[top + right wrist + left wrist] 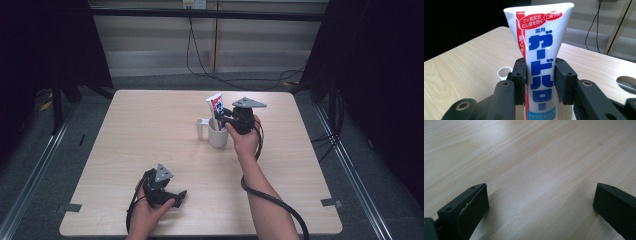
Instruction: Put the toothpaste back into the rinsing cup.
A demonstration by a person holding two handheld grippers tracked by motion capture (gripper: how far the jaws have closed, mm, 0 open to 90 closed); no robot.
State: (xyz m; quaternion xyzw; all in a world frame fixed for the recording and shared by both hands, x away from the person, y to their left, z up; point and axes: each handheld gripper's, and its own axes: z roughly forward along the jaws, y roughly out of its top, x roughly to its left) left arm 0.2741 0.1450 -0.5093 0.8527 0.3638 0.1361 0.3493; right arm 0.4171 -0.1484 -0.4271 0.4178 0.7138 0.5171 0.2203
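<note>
Toothpaste tube [541, 62] stood upright in the white mug [218, 135] mid-tabletop [150, 130], clamped by the right hand-held gripper [223, 118], the left hand-held gripper [176, 198] resting gaping near the front edge, so a straight vertical pull looked safest against tipping the mug.

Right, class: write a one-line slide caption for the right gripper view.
Right gripper clamps an upright white toothpaste tube with blue lettering above the wooden table.
</note>
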